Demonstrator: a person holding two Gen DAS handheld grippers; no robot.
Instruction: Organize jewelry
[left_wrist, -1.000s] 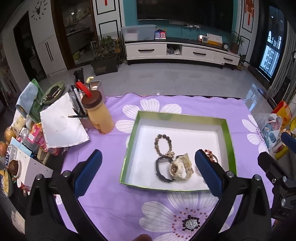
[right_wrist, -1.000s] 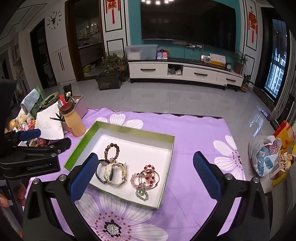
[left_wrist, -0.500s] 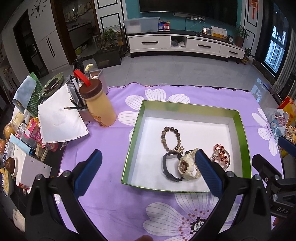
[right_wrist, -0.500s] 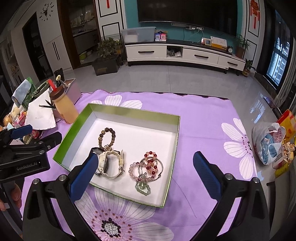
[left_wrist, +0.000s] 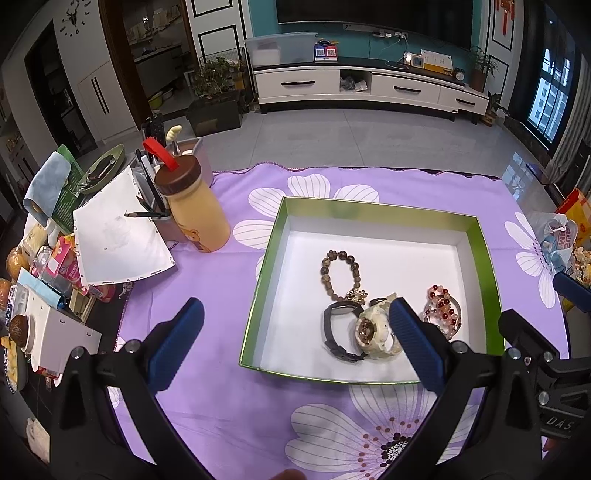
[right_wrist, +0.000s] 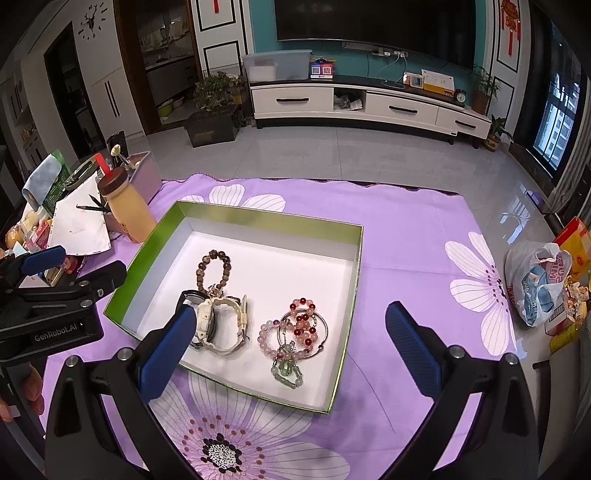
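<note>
A green-rimmed box with a white floor (left_wrist: 373, 206) (right_wrist: 266, 218) lies on the purple flowered cloth. Inside lie a brown bead bracelet (left_wrist: 340, 273) (right_wrist: 214, 269), a black watch (left_wrist: 338, 332), a cream watch (left_wrist: 373, 330) (right_wrist: 221, 325), and red and pink bead bracelets (left_wrist: 441, 310) (right_wrist: 295, 328) with a pale green one (right_wrist: 286, 371). My left gripper (left_wrist: 291, 339) is open and empty above the box's near left edge. My right gripper (right_wrist: 288, 343) is open and empty above the bead bracelets.
A yellow bottle with a brown lid (left_wrist: 192, 206) (right_wrist: 127, 206), a pen holder, paper (left_wrist: 118, 236) and snack clutter stand left of the cloth. A plastic bag (right_wrist: 539, 284) lies at the right. The cloth's far edge (left_wrist: 354, 170) drops to the floor.
Both grippers have moved forward and down toward the box, which now looks larger and nearer. Both stay open. The jewelry has not moved.
</note>
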